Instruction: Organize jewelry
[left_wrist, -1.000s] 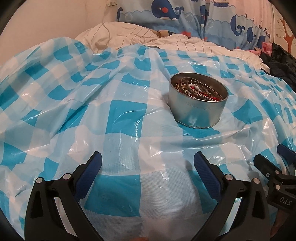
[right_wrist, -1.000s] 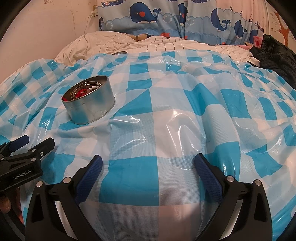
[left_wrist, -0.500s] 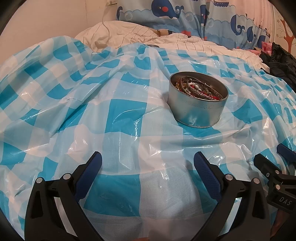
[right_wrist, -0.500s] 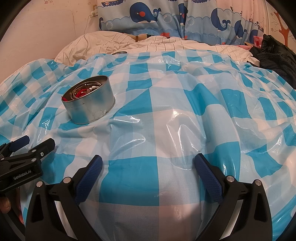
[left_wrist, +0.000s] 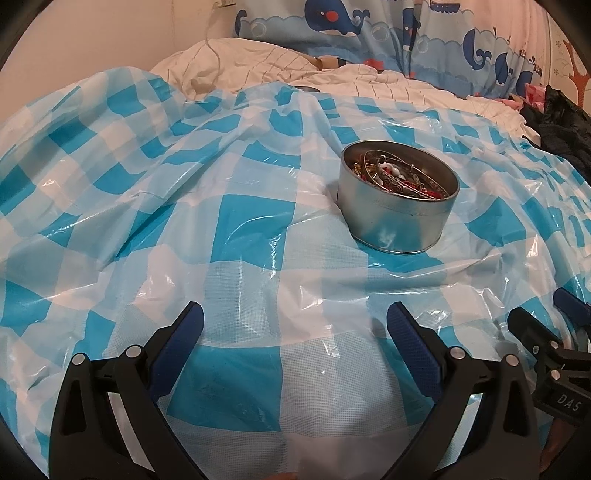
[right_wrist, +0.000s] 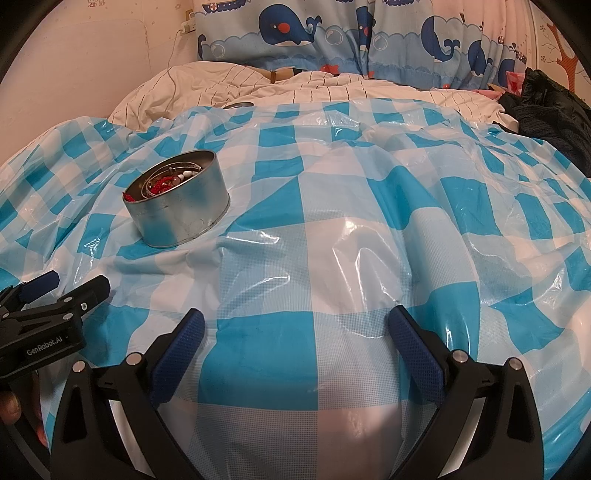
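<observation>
Blue-and-white checked plastic sheeting (right_wrist: 332, 206) is lying rumpled across the bed, leaving wide bare room right of the round silver metal tin (left_wrist: 397, 218), which is sitting upright with tangled red, white and metal jewelry (left_wrist: 399, 177) inside. Both the left gripper (left_wrist: 295, 325) and right gripper (right_wrist: 295, 326) are hovering low side by side, fingers spread wide, grasping nothing.
</observation>
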